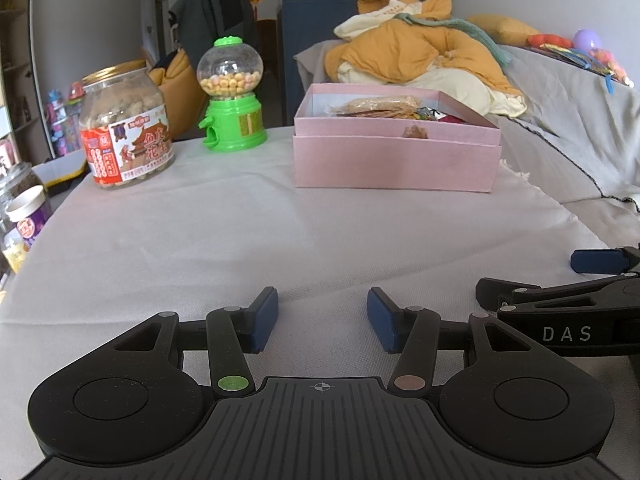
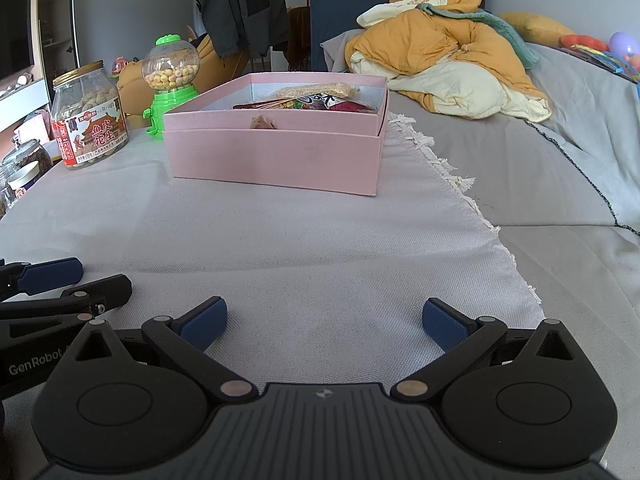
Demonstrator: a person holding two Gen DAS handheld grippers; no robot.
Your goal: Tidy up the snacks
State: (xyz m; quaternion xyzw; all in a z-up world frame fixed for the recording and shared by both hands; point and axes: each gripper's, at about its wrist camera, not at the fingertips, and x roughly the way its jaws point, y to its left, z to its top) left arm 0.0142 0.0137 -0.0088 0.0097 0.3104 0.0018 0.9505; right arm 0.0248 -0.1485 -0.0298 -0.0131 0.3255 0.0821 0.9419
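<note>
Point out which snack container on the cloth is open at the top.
The pink box, with snack packets showing inside. The peanut jar has its gold lid on, and the green candy dispenser is capped.

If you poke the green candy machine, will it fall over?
The candy machine would probably tip: its round globe sits high on a narrower green base. It looks like light plastic, so it would likely slide on the cloth first. The candies would rattle.
</note>
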